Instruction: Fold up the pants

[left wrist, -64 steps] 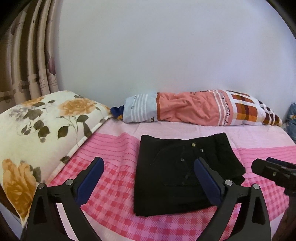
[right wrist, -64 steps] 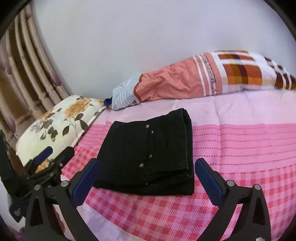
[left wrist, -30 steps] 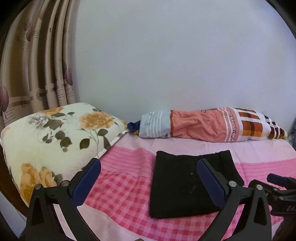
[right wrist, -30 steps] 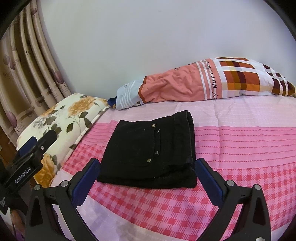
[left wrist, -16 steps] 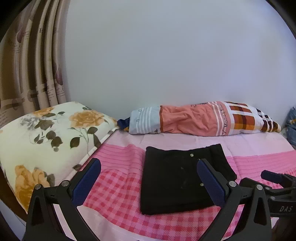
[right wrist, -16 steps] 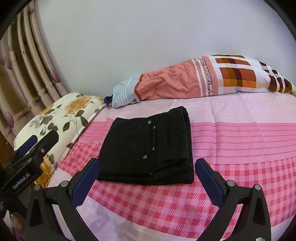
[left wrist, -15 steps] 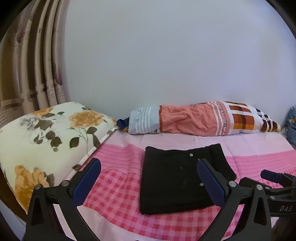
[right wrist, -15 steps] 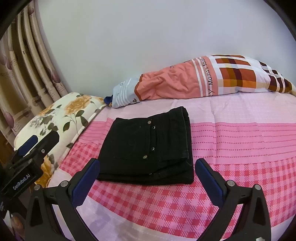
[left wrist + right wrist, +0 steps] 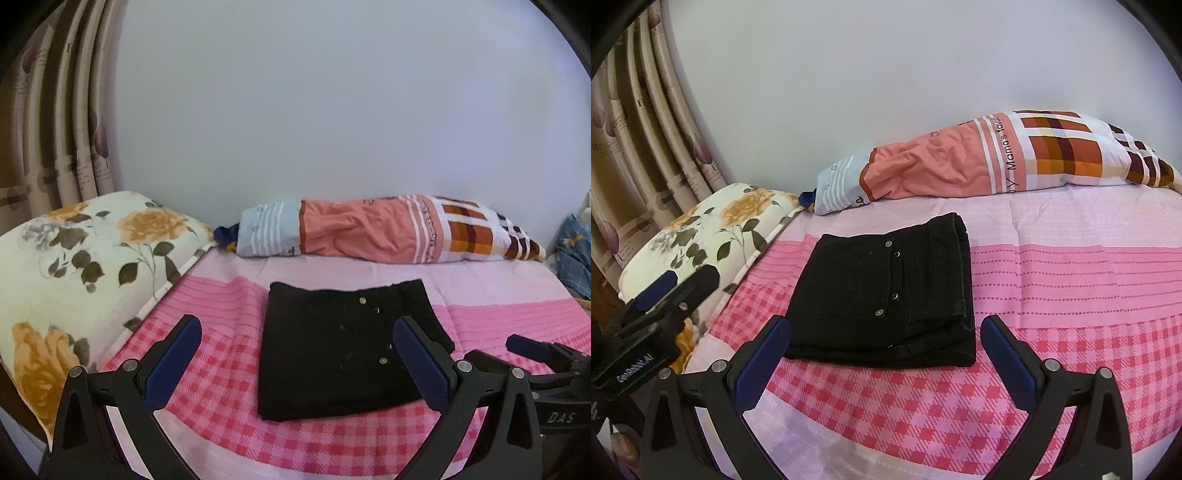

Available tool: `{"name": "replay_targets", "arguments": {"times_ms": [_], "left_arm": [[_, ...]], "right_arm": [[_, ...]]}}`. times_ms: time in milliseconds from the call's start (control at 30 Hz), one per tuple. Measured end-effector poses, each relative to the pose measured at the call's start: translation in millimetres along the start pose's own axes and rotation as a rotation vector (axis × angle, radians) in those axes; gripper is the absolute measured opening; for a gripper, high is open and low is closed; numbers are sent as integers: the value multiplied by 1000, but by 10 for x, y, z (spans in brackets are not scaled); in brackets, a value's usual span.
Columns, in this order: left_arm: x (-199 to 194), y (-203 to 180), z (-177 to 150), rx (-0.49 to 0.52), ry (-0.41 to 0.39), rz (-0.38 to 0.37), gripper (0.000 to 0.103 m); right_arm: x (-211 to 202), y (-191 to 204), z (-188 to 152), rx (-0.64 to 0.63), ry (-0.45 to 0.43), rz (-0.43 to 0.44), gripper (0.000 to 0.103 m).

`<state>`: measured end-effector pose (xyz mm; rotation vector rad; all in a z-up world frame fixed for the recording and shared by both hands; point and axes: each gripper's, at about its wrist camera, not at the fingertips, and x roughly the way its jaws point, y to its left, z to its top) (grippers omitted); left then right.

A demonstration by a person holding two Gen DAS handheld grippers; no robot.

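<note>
The black pants (image 9: 890, 291) lie on the bed (image 9: 1071, 266) as a compact, roughly square stack of several layers, the rivets and pocket stitching facing up and the thick folded edges visible along the near and right sides. Judging by that shape, the folding looks finished, or all but finished; at most a little squaring of the edges might remain. The left gripper (image 9: 295, 360) hangs spread wide and empty, short of the stack's near edge, and the right gripper (image 9: 886, 354) is likewise splayed with nothing between its blue pads, held back from the near edge without touching the cloth. Each gripper shows at the margin of the other's view. The bed carries a pink sheet, plain and striped toward the wall, checked toward the front. A floral pillow (image 9: 74, 258) sits at the left, a long bolster (image 9: 979, 158) in salmon, white and plaid rests against the pale wall (image 9: 332, 110), and patterned curtains (image 9: 646, 129) hang at the far left.
</note>
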<state>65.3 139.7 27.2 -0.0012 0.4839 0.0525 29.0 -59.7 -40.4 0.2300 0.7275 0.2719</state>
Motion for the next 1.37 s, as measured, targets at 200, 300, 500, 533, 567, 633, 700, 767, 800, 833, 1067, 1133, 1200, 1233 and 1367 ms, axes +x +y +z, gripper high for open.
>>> {"name": "replay_targets", "arguments": {"times_ms": [200,300,500,533,567,633,700,767,800,833,1067,1133,1200,1233,1367], "left_arm": [[41,-30,-79,12,31,32,103],[36,-32,-83,10,28,23,103],[28,-42,-68,19,22,18,103],[34,-41,-70,18,26,13,103],[28,-43,-73,16,27,12,103],[35,-46,-77,15,30,6,103],[48,-54,-80,15,35,-5,103],[56,-65,-86,17,40,-20,103],[68,-72,-90,17,43,-28,103],[72,-75,-97,16,46,-38,103],[83,-101,-147,17,1,23,103],[101,-63,-140,-4,13,10,103],[97,-18,-133,-23,4,15,103],[98,2,-132,-29,7,15,103],[115,69,-117,-52,22,23,103]], "right_arm": [[-10,-29,5,0,-1,-7,102],[-13,-38,5,1,0,-7,102],[-5,-55,-8,-2,4,-8,102],[-5,-57,-8,-2,5,-9,102],[0,-62,-11,-2,6,-10,102],[2,-72,-10,0,6,-11,102],[9,-79,-15,1,7,-12,102],[20,-77,-8,-1,12,-10,102],[23,-85,-16,1,16,-9,102],[43,-85,-10,0,20,-8,102],[78,-105,-14,4,24,-12,102],[95,-127,-10,8,26,-15,102],[111,-139,-5,11,30,-14,102],[119,-142,-12,12,31,-15,102],[139,-132,-3,6,37,-13,102]]}}
